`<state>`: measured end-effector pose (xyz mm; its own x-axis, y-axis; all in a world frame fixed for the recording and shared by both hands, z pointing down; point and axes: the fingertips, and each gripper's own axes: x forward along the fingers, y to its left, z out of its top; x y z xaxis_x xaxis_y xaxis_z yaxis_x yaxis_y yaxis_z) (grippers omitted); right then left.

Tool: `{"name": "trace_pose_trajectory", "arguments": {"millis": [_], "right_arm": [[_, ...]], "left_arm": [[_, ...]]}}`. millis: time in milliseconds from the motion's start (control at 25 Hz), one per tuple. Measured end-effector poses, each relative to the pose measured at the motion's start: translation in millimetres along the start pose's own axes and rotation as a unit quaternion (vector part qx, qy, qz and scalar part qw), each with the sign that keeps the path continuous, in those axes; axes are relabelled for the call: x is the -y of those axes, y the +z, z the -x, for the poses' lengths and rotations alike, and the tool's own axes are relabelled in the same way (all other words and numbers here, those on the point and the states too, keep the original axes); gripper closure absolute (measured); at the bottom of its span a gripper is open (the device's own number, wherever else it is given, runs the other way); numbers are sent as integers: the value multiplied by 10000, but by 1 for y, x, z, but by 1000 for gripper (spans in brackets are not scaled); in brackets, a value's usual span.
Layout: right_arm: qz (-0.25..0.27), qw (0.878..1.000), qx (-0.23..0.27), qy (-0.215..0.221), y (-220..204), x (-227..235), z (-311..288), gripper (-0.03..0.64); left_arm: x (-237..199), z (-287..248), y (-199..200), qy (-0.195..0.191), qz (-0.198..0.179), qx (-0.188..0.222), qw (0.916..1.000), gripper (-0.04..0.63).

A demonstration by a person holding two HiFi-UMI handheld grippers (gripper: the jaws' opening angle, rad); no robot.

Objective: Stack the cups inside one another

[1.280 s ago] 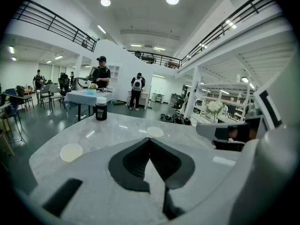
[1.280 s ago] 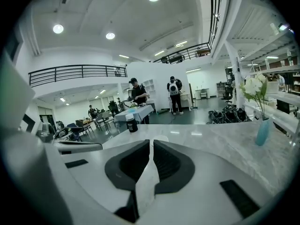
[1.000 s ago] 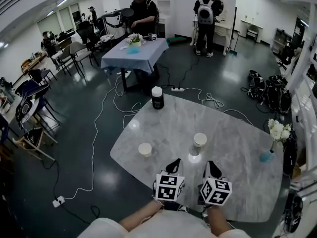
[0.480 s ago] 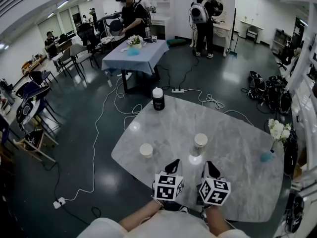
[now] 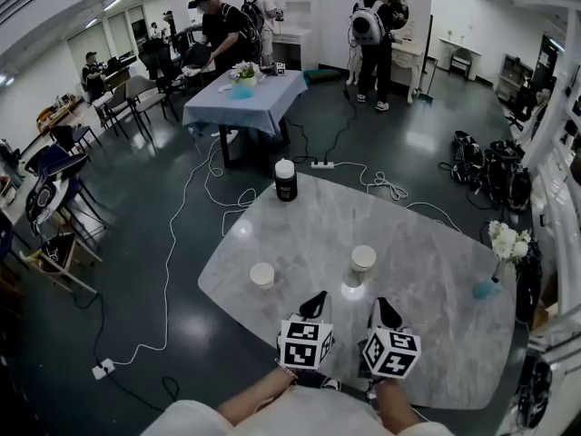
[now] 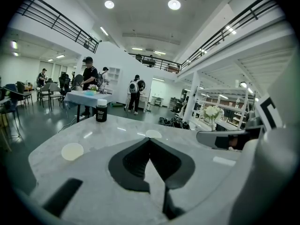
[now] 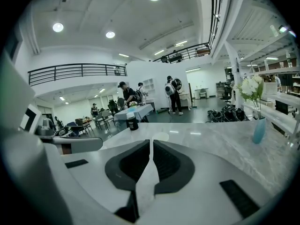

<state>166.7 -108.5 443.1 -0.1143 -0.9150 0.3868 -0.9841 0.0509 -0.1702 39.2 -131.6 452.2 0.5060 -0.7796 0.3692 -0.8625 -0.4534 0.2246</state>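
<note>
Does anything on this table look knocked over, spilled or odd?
Nothing stands out. The left cup and the right cup stand upright and apart, the black jar and the flower vase are upright, and no spill shows on the table.

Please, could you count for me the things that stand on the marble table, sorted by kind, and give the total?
Cups: 2
Dark jar with white lid: 1
Blue vase with white flowers: 1
Total: 4
</note>
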Motion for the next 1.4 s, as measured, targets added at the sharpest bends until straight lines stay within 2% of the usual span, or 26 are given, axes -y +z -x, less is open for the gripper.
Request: {"name": "trace_pose_trajectory", "arguments": {"millis": [560,760,920,1040,1240,1400], "right_arm": [[-39,9999,-128,31,-7,16,5,591],[-62,9991,-286,309,-12,6,0,591],[36,9967,-471,661,-22,-19,-15,591],[66,9921,-629,1084,-31,-45,-33,591],[258,9804,-875,1749,-45,-98,-61,591],[471,9687,-1053,2200,-59,-141,-79,591]], "left_arm": [[8,-4,-10,89,120,-125,9998,600],[-1,1,-17,265,236,-220,9991,600],[-28,13,-29,623,378,-282,9969,600],[-56,22,-37,992,539,-291,9932,600],[-103,43,-52,1606,857,-295,9829,600],[-138,62,-68,2066,1136,-275,9714,600]]}}
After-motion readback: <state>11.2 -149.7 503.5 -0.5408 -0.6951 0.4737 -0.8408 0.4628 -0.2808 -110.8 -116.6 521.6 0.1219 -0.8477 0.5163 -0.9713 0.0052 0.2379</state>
